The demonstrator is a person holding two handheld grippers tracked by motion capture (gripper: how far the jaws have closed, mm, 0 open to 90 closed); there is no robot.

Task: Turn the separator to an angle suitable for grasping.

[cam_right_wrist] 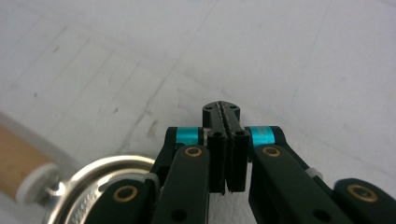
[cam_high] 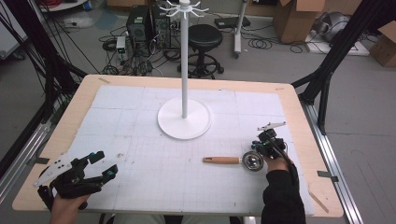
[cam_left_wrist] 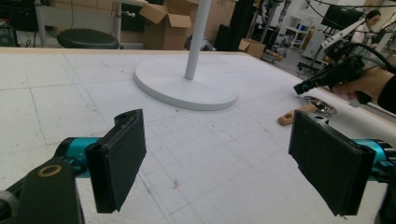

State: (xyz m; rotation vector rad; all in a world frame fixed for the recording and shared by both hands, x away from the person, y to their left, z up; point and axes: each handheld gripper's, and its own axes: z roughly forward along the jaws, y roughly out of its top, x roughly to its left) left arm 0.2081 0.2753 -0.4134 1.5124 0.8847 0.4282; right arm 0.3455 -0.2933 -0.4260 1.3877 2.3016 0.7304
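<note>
Right hand-held gripper (cam_high: 262, 145): lower right of the high view, jaws pressed flat together, nothing between them. In its own view the closed tips (cam_right_wrist: 221, 111) sit mid-frame over bare white mat, with the strainer bowl (cam_right_wrist: 105, 179) at lower left just beside the gripper linkage. Can't tell whether they touch.

Strainer (cam_high: 252, 160): lying flat on the tabletop (cam_high: 88, 95), right of centre in the high view. Metal bowl end is next to the right gripper, wooden handle (cam_high: 221, 160) points toward the left of the frame. In the left gripper view it shows at right, mid-height (cam_left_wrist: 319, 104), with the handle (cam_left_wrist: 290, 116) angled toward the lower left.

Left hand-held gripper (cam_high: 103, 164): lower left of the high view, held in a hand (cam_high: 65, 207) at the bottom edge. Jaws wide apart and empty. Its own view shows one pad (cam_left_wrist: 116, 158) at lower left and the other at lower right, with bare mat between. Well apart from the strainer.

White stand (cam_high: 184, 122): round base at centre of the high view, pole rising to the top edge, hooks at the top. It sits between and beyond both grippers, touched by neither.
</note>
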